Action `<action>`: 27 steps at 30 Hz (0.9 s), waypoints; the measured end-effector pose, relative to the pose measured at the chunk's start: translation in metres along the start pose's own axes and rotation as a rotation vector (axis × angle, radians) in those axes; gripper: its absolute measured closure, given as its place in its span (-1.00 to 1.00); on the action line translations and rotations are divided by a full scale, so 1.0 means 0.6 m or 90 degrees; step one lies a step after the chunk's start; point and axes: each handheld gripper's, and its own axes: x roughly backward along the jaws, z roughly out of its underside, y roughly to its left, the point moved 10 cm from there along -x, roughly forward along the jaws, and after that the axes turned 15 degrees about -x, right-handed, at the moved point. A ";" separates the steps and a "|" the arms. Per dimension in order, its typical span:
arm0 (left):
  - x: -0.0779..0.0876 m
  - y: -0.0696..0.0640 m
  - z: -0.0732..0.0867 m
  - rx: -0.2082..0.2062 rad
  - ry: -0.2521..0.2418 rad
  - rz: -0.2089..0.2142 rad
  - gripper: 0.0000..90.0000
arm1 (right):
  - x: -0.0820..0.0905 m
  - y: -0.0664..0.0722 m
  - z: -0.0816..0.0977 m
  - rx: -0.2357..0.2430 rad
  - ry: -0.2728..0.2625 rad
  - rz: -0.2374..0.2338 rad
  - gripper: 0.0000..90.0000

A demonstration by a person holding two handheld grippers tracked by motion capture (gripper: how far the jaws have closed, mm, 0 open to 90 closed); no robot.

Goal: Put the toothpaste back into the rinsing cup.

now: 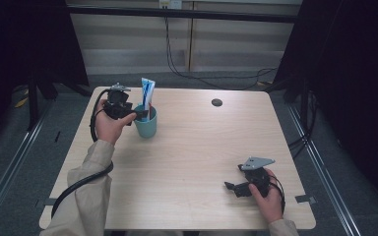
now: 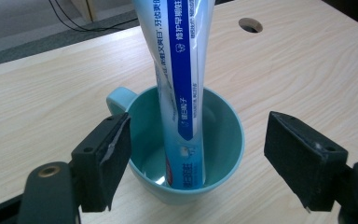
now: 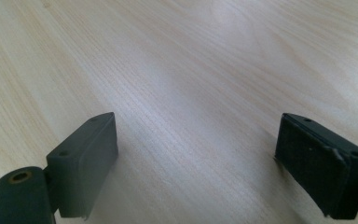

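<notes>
The light wooden table (image 1: 192,147) carries a teal mug (image 2: 186,154) near its far left, a blue-and-white toothpaste tube (image 2: 182,70) standing in it. The left gripper (image 2: 198,154) flanks the mug's rim, jaws apart – touching nothing. The right gripper (image 3: 196,163) – 2 jaws spread wide – rests near the front right corner.

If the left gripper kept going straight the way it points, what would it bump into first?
Probably the cup: the left gripper has its open jaws either side of the rim, with the toothpaste tube standing inside just behind. Depth is hard to judge.
</notes>
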 end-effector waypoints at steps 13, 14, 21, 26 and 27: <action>0.015 -0.010 0.014 0.014 -0.008 0.019 -0.54 | 0.000 0.000 0.000 0.000 0.000 0.000 -0.73; 0.016 -0.010 0.015 0.015 -0.010 0.019 -0.54 | 0.000 0.000 0.000 0.000 0.000 0.001 -0.73; 0.023 -0.018 0.024 0.016 -0.013 0.041 -0.60 | 0.000 0.000 0.000 0.000 0.000 0.000 -0.73; 0.031 -0.023 0.032 0.016 -0.019 0.044 -0.61 | 0.000 0.000 0.000 0.001 0.000 0.000 -0.73; 0.032 -0.024 0.033 0.015 -0.024 0.048 -0.61 | 0.000 0.000 0.000 0.000 0.000 0.001 -0.73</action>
